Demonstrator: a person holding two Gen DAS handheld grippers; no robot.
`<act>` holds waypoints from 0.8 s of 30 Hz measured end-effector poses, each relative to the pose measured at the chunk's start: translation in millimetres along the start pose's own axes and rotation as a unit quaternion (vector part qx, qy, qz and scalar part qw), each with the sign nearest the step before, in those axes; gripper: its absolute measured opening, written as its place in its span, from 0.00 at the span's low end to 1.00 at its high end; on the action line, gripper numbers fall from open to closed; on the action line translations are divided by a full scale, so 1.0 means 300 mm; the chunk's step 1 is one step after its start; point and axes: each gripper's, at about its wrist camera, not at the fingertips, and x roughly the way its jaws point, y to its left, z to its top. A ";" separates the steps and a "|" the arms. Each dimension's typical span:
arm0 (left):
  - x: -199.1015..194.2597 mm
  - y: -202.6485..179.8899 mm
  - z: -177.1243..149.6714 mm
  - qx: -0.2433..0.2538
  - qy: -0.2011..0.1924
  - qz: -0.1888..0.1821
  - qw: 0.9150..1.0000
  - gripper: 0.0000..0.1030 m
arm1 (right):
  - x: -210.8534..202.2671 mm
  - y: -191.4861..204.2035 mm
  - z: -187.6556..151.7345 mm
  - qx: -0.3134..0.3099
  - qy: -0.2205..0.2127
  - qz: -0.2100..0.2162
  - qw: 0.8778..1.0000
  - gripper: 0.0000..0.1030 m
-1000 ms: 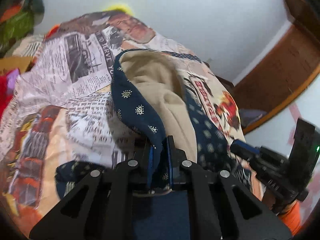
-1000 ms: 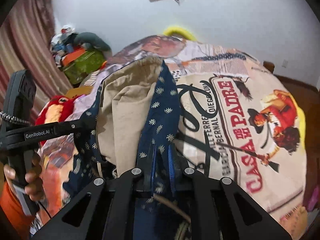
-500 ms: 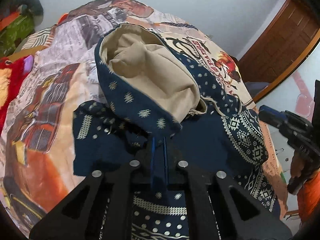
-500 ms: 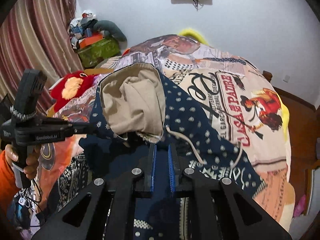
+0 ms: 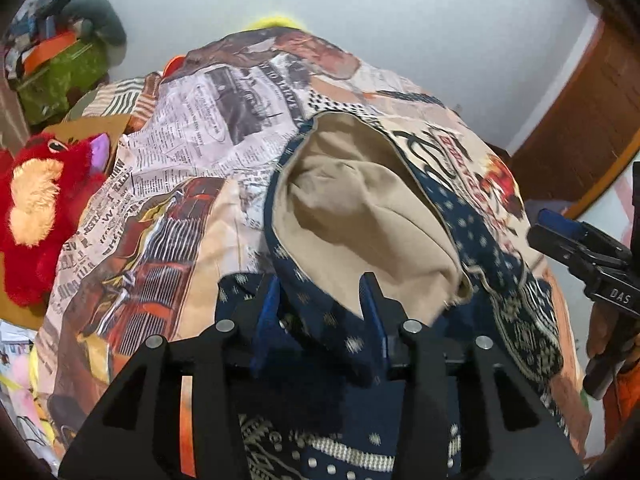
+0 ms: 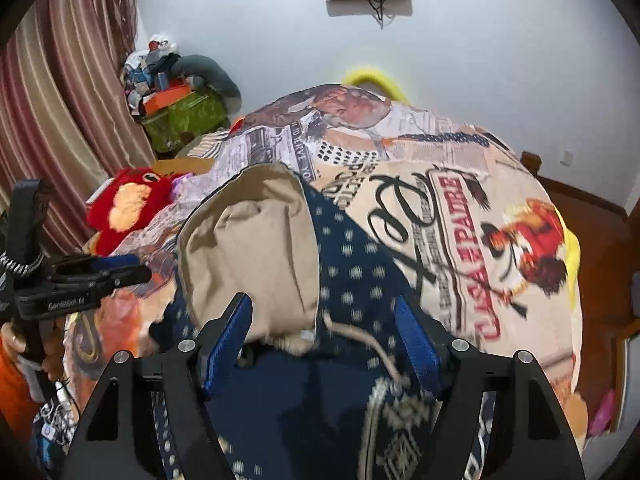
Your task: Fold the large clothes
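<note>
A navy patterned hoodie with a beige-lined hood lies on the bed, hood toward the far end. It also shows in the right wrist view, with its beige hood and a drawstring. My left gripper is open, its jaws standing apart over the hoodie's near left edge, with fabric between them. My right gripper is open wide over the hoodie's body just below the hood. Each gripper shows in the other's view: the right one at the right edge, the left one at the left edge.
The bed carries a printed newspaper-style cover with red lettering. A red plush toy lies at the bed's left side. A green bag with clutter stands by the curtain. A wooden door is at right.
Both grippers were shut on the hoodie and holding it up; the garment came down onto the bed and both jaws have opened, letting it go.
</note>
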 end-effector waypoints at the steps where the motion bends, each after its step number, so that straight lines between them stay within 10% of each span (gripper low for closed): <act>1: 0.019 0.008 0.013 -0.004 0.000 0.001 1.000 0.39 | 0.046 0.004 0.028 0.003 0.006 0.001 1.000 0.70; 15: 0.270 0.086 0.150 -0.020 -0.001 0.025 0.999 0.39 | 0.594 -0.031 0.213 0.086 0.073 -0.012 0.994 0.70; 24: 0.288 0.027 0.153 0.013 -0.013 0.039 0.999 0.07 | 0.586 -0.058 0.199 0.059 0.043 -0.031 0.997 0.11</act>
